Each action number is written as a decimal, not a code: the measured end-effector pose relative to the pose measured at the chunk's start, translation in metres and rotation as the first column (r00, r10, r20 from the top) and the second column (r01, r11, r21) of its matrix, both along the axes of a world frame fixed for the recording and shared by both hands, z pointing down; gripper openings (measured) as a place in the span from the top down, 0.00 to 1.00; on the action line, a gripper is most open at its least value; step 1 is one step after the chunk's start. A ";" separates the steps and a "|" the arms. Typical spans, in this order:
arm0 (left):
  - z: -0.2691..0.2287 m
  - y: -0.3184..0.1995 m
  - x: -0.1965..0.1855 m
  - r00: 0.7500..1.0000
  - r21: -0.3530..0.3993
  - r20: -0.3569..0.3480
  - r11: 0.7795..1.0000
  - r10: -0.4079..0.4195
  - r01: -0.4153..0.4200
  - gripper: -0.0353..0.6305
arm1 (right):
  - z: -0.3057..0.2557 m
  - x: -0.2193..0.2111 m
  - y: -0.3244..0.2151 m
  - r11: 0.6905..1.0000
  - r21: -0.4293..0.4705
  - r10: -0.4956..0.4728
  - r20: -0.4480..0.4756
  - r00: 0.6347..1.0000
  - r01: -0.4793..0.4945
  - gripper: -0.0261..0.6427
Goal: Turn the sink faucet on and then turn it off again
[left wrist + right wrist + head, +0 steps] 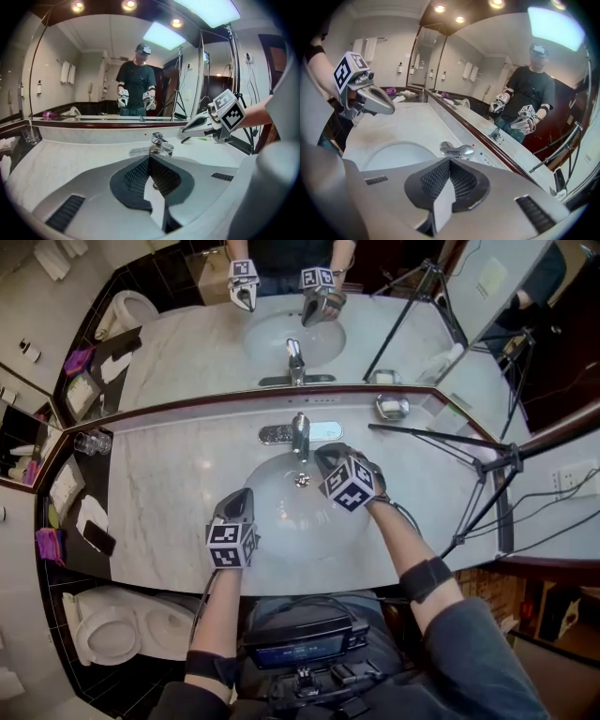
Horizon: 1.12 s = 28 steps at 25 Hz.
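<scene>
The wide wall mirror (187, 343) runs along the back of the white marble countertop (169, 493) and reflects me holding both tools. Sunk into the marble straight ahead of me is the oval white basin (281, 512). A black tripod (469, 451) leans over the counter's right end.

My left gripper (242, 495) hangs over the near left rim of the basin, pointing down and forward. Its 2 jaws are pressed together with nothing between them, and in its own view their closed tips (150, 159) line up just under the tap.

My right gripper (324, 454) is over the back right of the basin. Its jaws are also closed flat against each other and empty, as their own view (450, 161) shows. From the left gripper view its tip (185, 130) sits near the tap, to the right and a little above, not touching it.

The chrome single-lever faucet (300, 432) stands on its plate at the back middle of the basin, spout towards me (159, 144), lever lying low (457, 150).

A clear glass tumbler (94, 442) stands at the counter's far left corner.
</scene>
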<state>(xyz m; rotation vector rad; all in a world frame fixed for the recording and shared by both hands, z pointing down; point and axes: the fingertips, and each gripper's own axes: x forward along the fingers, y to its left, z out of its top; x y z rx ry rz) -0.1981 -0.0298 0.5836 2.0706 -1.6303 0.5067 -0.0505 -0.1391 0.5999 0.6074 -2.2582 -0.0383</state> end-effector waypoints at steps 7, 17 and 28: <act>-0.017 -0.006 0.007 0.999 0.037 0.008 0.999 0.033 -0.033 0.94 | -0.040 0.052 0.011 0.971 -0.097 0.233 0.205 0.951 -0.218 0.93; -0.018 0.010 0.013 0.999 0.028 -0.013 0.999 0.037 -0.037 0.94 | -0.038 0.128 0.053 0.859 -0.313 0.508 0.426 0.749 -0.405 0.93; -0.024 0.023 0.024 0.999 0.045 -0.014 0.998 0.046 -0.045 0.94 | -0.031 0.162 0.079 0.784 -0.422 0.620 0.490 0.613 -0.455 0.93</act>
